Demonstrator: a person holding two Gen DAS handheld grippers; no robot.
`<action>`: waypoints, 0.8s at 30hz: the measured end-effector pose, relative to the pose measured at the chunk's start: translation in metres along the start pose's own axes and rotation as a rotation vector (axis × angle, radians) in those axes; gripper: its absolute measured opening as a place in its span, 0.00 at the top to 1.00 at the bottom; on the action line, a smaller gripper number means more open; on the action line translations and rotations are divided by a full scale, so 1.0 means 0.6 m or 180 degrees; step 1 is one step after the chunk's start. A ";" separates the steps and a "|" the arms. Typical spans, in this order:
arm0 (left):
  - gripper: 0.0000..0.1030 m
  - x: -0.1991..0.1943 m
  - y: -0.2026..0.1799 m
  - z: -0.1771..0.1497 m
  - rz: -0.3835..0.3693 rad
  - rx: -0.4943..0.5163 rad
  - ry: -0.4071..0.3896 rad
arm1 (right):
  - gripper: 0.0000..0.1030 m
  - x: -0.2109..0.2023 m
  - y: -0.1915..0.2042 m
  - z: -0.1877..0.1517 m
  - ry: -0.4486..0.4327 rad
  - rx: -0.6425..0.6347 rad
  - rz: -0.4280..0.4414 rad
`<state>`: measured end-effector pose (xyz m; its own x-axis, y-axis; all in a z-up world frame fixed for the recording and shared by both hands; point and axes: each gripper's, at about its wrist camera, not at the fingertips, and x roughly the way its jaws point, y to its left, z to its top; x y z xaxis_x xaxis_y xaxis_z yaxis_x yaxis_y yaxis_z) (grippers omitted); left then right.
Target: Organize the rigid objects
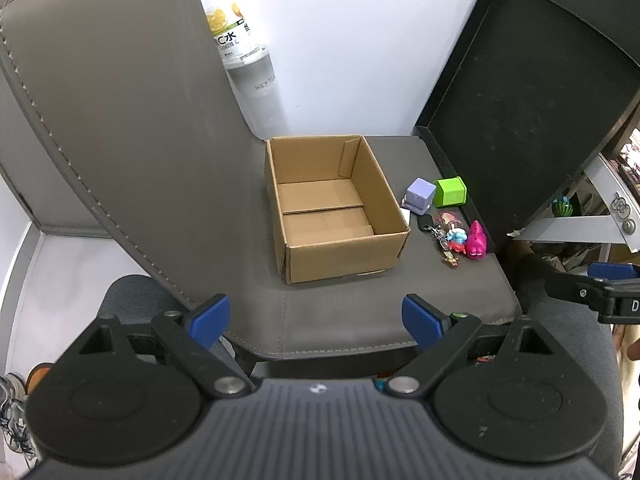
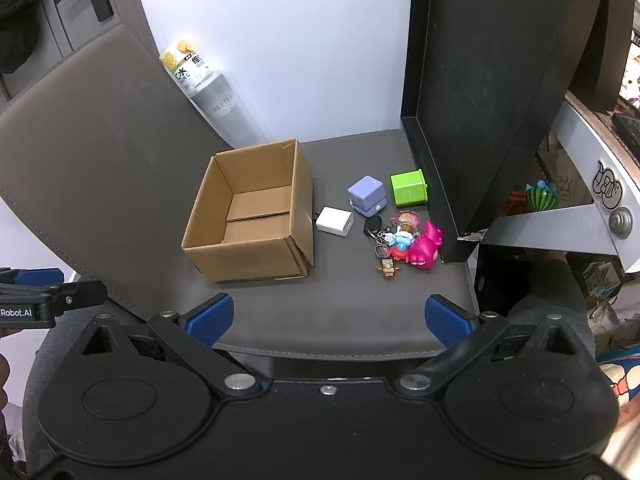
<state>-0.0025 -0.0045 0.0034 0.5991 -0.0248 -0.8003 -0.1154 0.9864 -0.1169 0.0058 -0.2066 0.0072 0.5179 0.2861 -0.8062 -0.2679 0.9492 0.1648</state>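
An open, empty cardboard box [image 1: 332, 208] [image 2: 252, 216] sits on a dark grey chair seat [image 1: 344, 312] [image 2: 344, 304]. To its right lie a purple cube [image 1: 419, 195] [image 2: 367, 195], a green cube [image 1: 451, 191] [image 2: 408, 188], a white charger block [image 2: 334, 220], a pink dinosaur toy [image 1: 476, 241] [image 2: 426, 246] and a bunch of keychain figures [image 1: 450, 236] [image 2: 394, 240]. My left gripper [image 1: 316, 320] is open and empty over the seat's front edge. My right gripper [image 2: 329, 320] is open and empty, also at the front edge.
The chair's backrest [image 1: 120, 120] [image 2: 88, 152] rises at the left. A black tray [image 1: 520, 120] [image 2: 480, 100] leans upright at the right of the seat. A drink bottle [image 1: 248, 64] [image 2: 212, 96] leans against the white wall behind. A shelf with clutter [image 2: 580, 184] stands far right.
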 end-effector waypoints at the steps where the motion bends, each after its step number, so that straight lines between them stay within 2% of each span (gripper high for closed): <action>1: 0.11 -0.001 -0.001 0.000 -0.0004 0.0004 -0.0001 | 0.00 -0.002 0.000 0.000 0.0000 -0.0003 -0.0002; 24: 0.11 -0.004 -0.005 0.000 -0.0034 0.0028 0.0002 | 0.00 -0.006 0.004 0.001 -0.0020 -0.0057 -0.0020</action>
<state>-0.0035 -0.0071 0.0057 0.5997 -0.0354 -0.7994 -0.1021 0.9875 -0.1203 0.0039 -0.2054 0.0105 0.5248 0.2809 -0.8035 -0.2791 0.9486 0.1493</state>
